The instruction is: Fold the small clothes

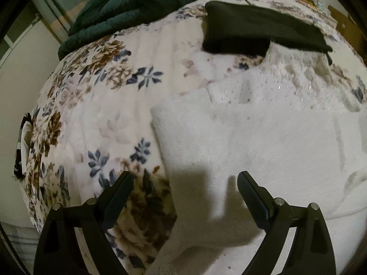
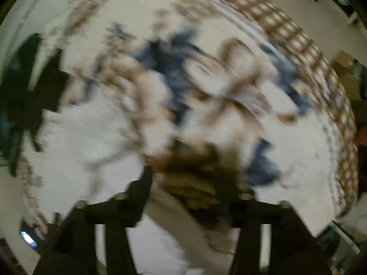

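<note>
A white garment (image 1: 259, 142) lies flat on the floral blanket (image 1: 96, 105) in the left wrist view, its left edge running down between my fingers. My left gripper (image 1: 184, 178) is open and empty just above that edge. A folded black garment (image 1: 257, 29) lies farther back on the bed. The right wrist view is badly motion-blurred. My right gripper (image 2: 190, 178) is over the floral blanket (image 2: 206, 80), jaws apart, with white cloth (image 2: 68, 142) to its left. I cannot tell if anything is between its fingers.
A dark green quilt (image 1: 137, 4) is heaped at the back left of the bed. The bed's left edge drops off by a small black and white item (image 1: 23, 146). A cardboard box (image 1: 344, 23) stands at the far right. A brown checked border (image 2: 309, 52) rims the blanket.
</note>
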A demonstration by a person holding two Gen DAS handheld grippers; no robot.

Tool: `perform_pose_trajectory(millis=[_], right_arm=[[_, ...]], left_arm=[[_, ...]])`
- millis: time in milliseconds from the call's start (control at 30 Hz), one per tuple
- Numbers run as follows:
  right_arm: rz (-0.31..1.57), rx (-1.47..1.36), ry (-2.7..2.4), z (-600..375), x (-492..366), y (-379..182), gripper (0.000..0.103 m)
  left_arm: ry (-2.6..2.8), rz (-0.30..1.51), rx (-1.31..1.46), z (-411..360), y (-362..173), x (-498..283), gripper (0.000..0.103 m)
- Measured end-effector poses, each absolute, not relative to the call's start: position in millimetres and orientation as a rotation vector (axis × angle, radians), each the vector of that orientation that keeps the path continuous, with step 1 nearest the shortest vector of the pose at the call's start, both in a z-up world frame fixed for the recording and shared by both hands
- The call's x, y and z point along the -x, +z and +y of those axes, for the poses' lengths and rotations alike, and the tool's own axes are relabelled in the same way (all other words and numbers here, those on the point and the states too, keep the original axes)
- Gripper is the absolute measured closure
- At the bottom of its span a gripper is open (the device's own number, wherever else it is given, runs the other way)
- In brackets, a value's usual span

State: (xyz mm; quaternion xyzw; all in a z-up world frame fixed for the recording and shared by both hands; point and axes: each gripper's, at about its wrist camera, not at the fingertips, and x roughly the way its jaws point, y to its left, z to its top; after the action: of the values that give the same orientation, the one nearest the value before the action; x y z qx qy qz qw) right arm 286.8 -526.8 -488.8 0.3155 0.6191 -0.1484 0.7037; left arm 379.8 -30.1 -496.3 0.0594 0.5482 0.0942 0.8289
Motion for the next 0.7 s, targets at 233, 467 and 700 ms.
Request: perform_pose_trajectory(millis=[233,467,700], right_arm=[[1.415,-0.763,-0.152,-517.2,-377.5,-519.7,0.038],[1.633,-0.547,-0.182,-493.7,-370.3,-532.9,0.072],[1.609,-0.481,-0.062,-520.9,-358.8,-485.8,0.046]], left_arm=[[0.207,1.175,-0.157,-31.9,-502.5,-386.3,0.010],[0.213,1.136,-0.132,-26.0,-488.7,-381.6,0.010],[0.184,1.105,-0.139,-73.3,-459.5,-338.0,0.010]])
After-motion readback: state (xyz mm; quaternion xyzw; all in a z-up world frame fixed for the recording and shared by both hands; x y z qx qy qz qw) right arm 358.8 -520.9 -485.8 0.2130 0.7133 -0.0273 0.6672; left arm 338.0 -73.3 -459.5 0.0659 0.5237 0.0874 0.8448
